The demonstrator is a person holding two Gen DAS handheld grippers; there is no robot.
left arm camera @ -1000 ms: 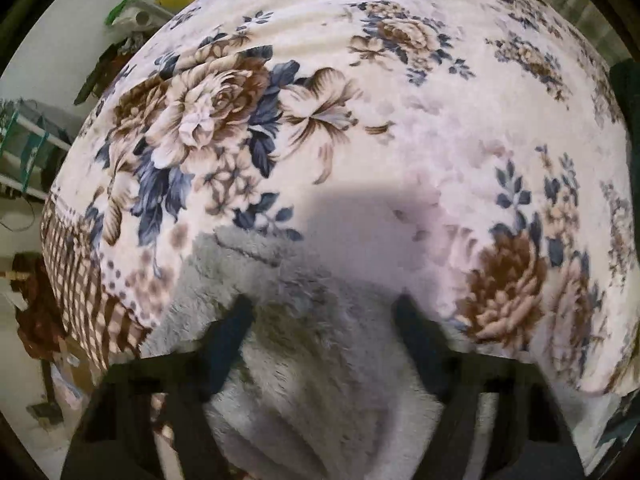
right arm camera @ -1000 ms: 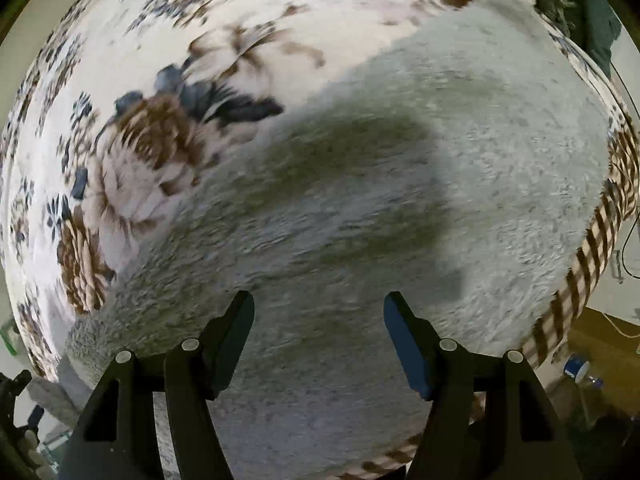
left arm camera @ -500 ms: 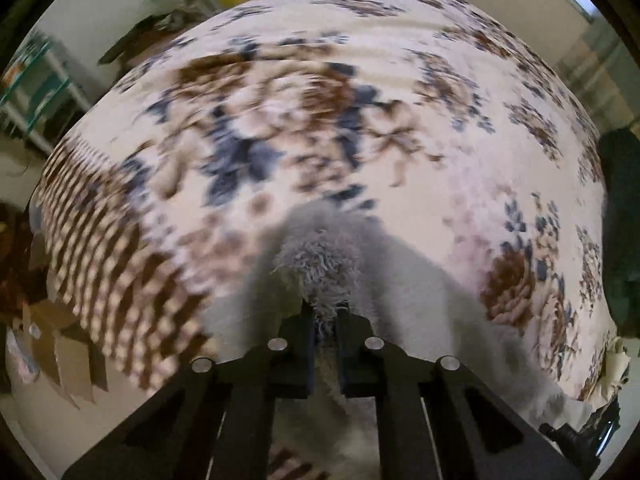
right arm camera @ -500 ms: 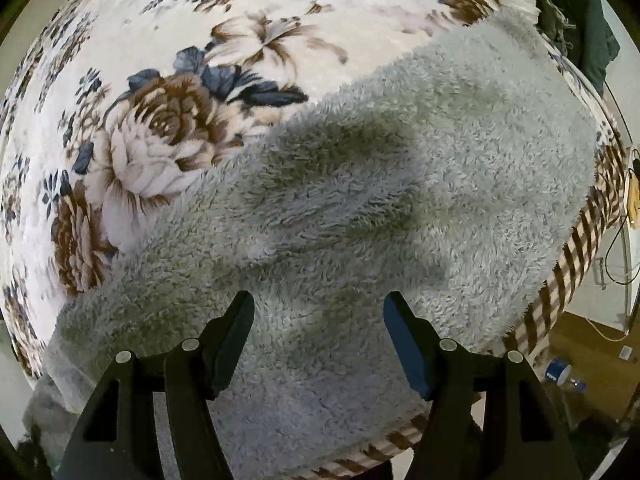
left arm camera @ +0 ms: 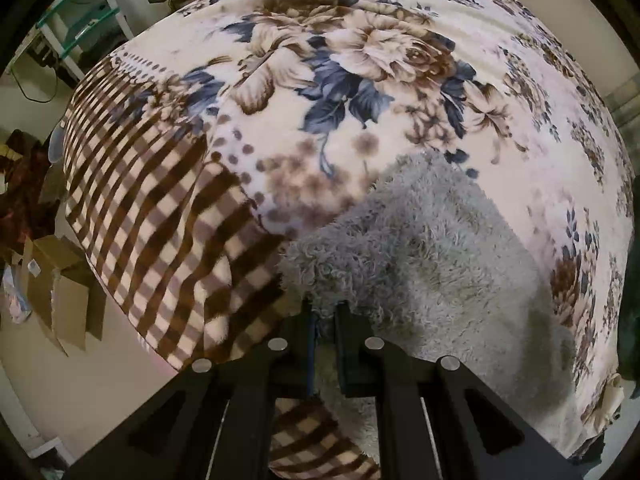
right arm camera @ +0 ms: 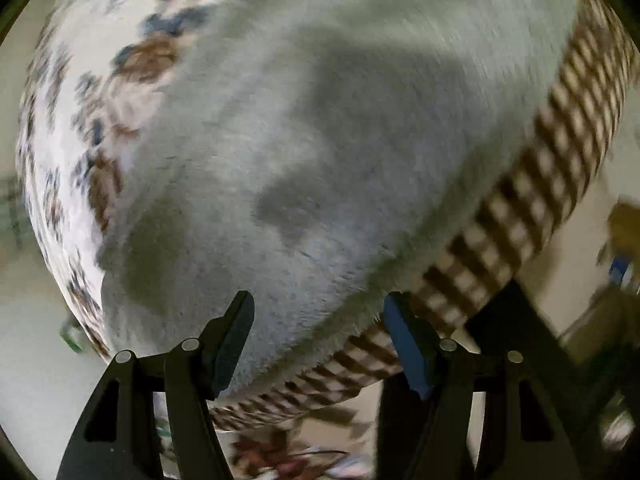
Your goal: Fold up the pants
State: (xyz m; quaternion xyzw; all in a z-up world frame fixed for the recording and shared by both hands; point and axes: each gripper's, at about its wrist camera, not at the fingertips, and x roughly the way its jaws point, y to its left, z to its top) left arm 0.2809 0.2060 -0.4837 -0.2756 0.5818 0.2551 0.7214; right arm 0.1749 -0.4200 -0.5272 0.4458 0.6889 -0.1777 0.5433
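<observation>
Two claws, left claw (left arm camera: 323, 310) clamped on grey fleece pants (left arm camera: 432, 248), right claw (right arm camera: 318, 330) spread above them

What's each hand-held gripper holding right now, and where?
Left hand-held gripper: shut on an edge of the grey fleece pants. Right hand-held gripper: open above them, holding nothing.

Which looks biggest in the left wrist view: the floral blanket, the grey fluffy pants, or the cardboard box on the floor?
As they appear in that view:
1. Floral blanket, filling most of the picture.
2. Grey fluffy pants, though they lie close to the camera, which enlarges them.
3. Cardboard box, smallest, but farther off, so its true size is unsure.
</observation>
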